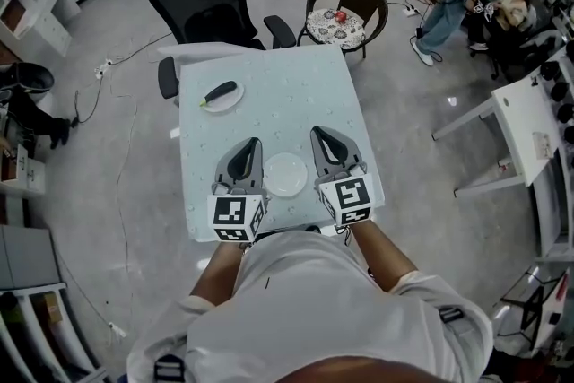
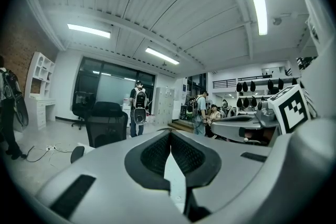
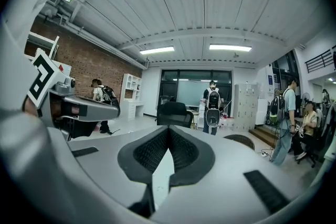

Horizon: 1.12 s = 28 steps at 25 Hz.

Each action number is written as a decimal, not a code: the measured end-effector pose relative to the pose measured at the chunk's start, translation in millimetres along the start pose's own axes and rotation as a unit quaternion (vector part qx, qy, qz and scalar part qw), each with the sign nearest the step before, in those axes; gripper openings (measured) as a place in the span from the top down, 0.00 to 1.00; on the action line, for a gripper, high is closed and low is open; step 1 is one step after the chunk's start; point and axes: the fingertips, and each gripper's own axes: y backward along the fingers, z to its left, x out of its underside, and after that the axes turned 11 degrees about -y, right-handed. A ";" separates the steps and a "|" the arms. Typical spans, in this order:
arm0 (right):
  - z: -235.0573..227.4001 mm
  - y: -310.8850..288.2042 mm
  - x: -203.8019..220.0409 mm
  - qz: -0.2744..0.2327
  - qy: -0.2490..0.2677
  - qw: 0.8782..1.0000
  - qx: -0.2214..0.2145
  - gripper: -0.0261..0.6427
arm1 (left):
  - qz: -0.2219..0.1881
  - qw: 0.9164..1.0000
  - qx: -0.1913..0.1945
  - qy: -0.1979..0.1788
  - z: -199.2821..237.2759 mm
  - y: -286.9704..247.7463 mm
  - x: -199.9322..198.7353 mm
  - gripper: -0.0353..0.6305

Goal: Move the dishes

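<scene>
Pose: left gripper (image 1: 251,143) and right gripper (image 1: 320,132) near level, flanking white plate (image 1: 285,174) | jaws: both together, empty

My torso (image 1: 305,300) hides the table (image 1: 305,103) near edge; the dark item (image 1: 221,91) on the far plate (image 1: 235,102) is too small to name.

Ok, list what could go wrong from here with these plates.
1. The left hand-held gripper and right hand-held gripper are shut, one on either side of the empty plate. Going in that way, they would likely shove it rather than grip its rim.
2. The far plate carries a loose dark vegetable, which may roll off if tilted.
</scene>
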 end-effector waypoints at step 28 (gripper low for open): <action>-25.3 20.0 1.3 0.009 -0.013 0.999 0.041 0.97 | -0.001 0.999 0.030 0.012 -22.0 -11.4 7.5 0.92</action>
